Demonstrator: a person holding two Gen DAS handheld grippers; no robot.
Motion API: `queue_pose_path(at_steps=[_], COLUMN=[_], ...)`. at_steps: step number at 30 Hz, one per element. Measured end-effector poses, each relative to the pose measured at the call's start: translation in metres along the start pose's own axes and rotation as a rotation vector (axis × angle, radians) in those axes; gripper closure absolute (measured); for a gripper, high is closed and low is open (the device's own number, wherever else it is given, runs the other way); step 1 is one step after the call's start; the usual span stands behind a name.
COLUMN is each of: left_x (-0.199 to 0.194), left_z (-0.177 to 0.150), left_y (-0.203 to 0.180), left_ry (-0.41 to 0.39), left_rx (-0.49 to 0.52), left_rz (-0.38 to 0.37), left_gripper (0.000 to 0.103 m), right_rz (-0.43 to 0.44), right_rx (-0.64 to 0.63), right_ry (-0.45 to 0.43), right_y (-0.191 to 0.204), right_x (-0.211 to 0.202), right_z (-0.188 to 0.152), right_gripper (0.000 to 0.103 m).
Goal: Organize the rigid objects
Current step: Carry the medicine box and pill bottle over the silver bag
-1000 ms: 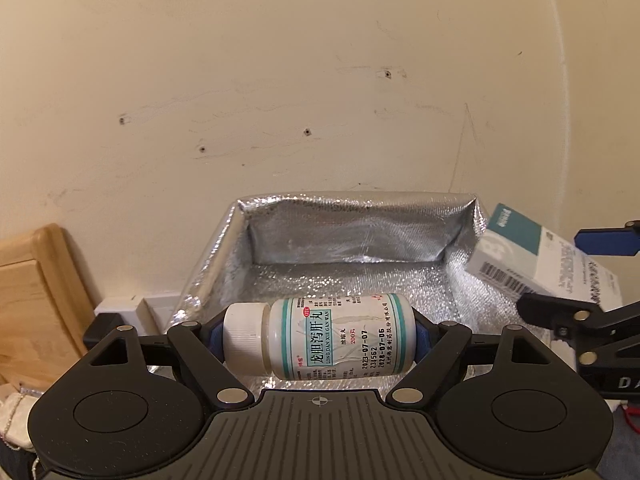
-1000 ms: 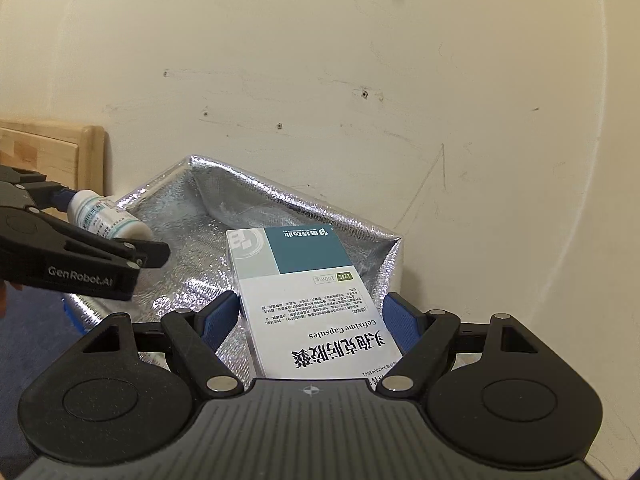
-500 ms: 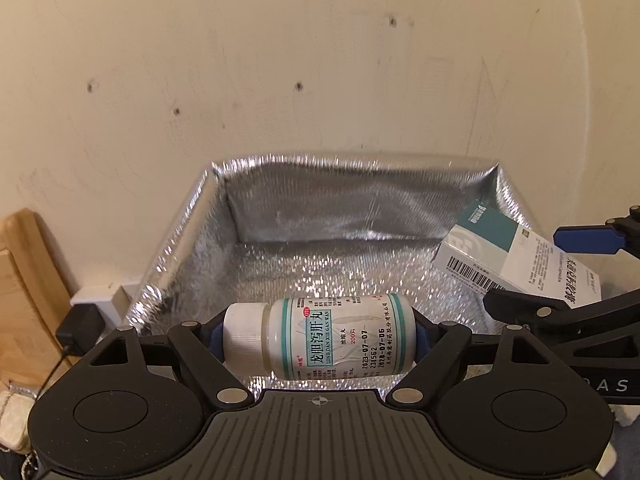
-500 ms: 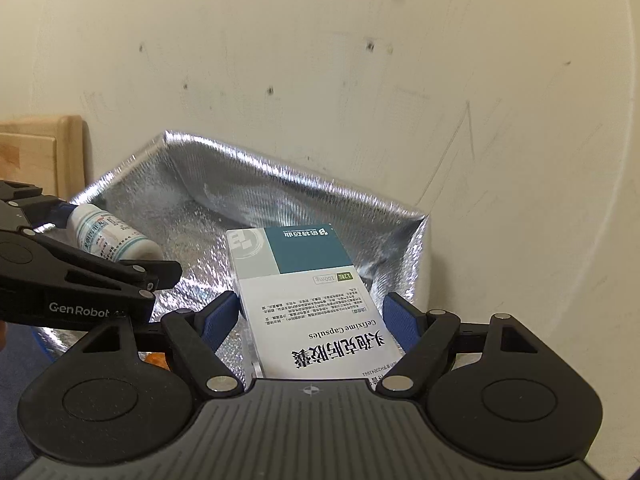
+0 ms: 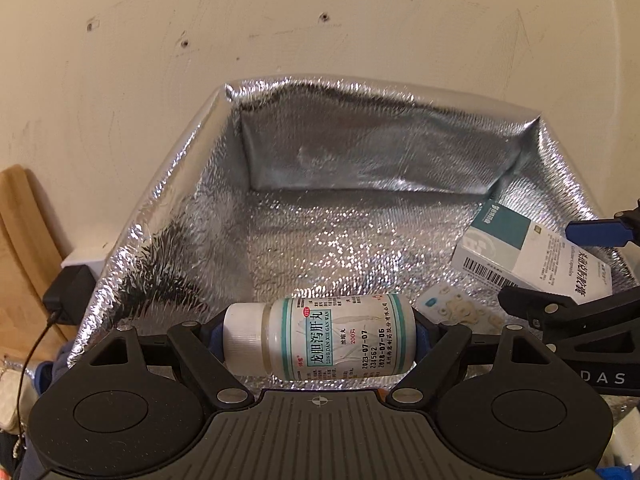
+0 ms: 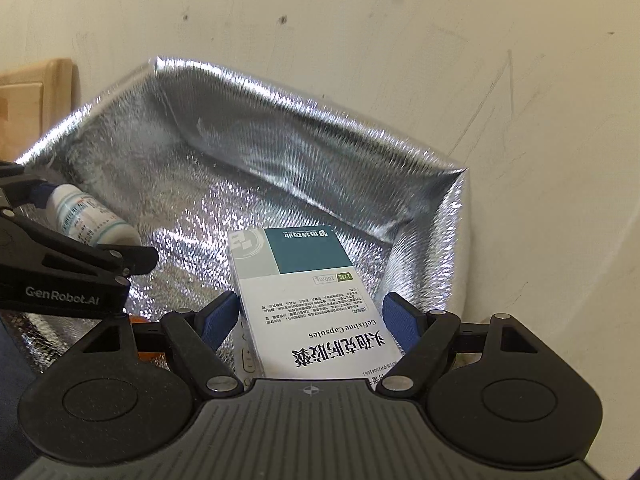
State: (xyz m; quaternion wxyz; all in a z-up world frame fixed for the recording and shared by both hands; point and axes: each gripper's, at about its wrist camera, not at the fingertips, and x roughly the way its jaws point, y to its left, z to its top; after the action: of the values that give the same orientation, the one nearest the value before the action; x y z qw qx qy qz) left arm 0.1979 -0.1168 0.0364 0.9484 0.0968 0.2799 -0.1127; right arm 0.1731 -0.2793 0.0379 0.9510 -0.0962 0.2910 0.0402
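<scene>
While crosswise, bottle (image 5: 320,340) between left gripper (image 5: 316,338) pads.

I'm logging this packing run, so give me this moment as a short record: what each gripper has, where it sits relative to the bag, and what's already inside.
left gripper: shut on the pill bottle, held sideways, cap to the left in its own view
right gripper: shut on the medicine box, teal end pointing away
container: open foil bag against the wall
position: both items held over the bag's opening
already in bag: a blister pack, partly hidden; anything else cannot be told
beside bag: wooden board, black plug
</scene>
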Motion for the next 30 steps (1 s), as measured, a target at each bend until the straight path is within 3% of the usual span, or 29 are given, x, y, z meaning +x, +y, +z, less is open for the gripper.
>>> queue_pose_path(at_steps=[16,30], left_x=[0.010,0.015], left_z=[-0.002,-0.001], left_y=[0.002,0.002], left_ry=[0.021,0.041], left_rx=[-0.004,-0.007], left_rz=[-0.003,0.001], left_gripper=[0.020,0.020], right_rz=[-0.022,-0.030], right_rx=[-0.049,-0.070], right_ry=[0.062,0.064], right_y=[0.016,0.023], right_x=[0.029,0.033], right_z=[-0.004,-0.008], right_gripper=[0.026,0.025])
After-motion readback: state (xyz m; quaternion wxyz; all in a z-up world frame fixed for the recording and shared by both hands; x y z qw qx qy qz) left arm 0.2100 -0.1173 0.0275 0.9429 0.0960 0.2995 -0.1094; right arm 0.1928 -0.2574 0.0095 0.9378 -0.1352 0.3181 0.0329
